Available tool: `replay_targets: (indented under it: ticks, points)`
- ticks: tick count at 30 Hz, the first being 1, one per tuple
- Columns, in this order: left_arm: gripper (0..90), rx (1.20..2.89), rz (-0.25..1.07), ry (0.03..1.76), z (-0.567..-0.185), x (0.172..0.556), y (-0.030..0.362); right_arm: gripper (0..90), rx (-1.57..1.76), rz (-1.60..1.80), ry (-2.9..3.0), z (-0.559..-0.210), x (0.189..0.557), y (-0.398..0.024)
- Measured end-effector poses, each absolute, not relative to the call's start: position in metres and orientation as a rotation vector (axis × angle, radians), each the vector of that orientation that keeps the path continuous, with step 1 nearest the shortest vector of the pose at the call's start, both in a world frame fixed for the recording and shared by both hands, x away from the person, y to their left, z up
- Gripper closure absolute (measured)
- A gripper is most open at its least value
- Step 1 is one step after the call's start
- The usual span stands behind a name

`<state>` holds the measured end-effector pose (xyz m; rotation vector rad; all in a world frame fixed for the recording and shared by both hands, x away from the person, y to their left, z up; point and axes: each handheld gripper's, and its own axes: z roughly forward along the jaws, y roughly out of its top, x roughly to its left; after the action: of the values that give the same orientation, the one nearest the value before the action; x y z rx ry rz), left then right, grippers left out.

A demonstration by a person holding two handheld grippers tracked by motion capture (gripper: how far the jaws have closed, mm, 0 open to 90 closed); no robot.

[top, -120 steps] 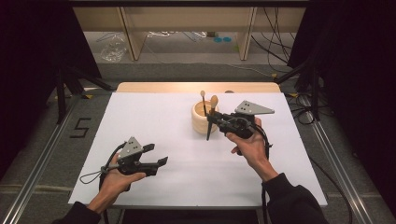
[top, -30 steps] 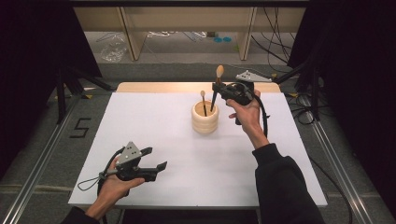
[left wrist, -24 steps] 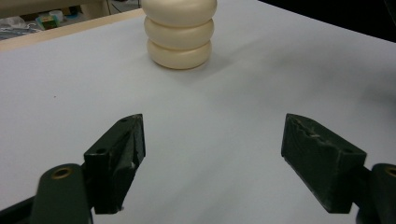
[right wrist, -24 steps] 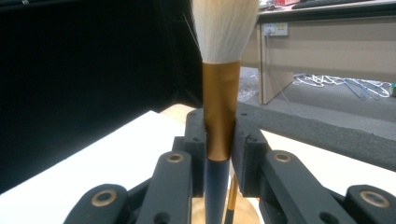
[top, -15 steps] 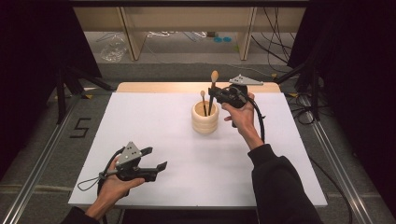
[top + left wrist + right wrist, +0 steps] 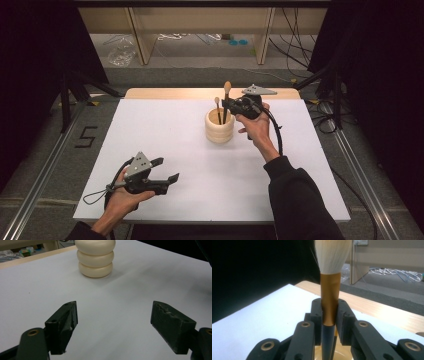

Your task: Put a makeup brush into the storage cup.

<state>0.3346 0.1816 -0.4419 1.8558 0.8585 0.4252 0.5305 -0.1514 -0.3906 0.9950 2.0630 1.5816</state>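
The right gripper point(image 6: 229, 106) is pinching a makeup brush point(image 6: 329, 287) at its gold ferrule, bristles up, and is lowering the handle end into the cream ribbed holder point(image 6: 220, 127), where a second brush point(image 6: 217, 107) is already standing. Compared with a second ago the brush is sitting lower over the holder mouth; four seconds ago it was being held lower, beside the holder. Judgement: insertion under way, release pending. The left gripper point(image 6: 161, 171) is resting on the white table point(image 6: 165, 130) near the front edge, fingers spread, holding nothing.

Brush point(image 6: 329, 297) bristle tip cut off by the top edge.
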Motion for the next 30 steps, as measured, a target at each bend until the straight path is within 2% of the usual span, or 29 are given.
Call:
replay_targets:
  ticks: [24,28,30]
  points:
    - [21.9,1.856,0.423,0.858,-0.442,0.335,0.182,78.1,1.011,1.518,2.136,-0.408,0.53,-0.146]
    - [21.9,1.854,0.422,0.861,-0.442,0.335,0.182,76.1,0.997,1.511,2.134,-0.409,0.529,-0.147]
    - [21.9,1.859,0.424,0.852,-0.442,0.335,0.182,71.9,1.0,1.504,2.132,-0.409,0.529,-0.147]
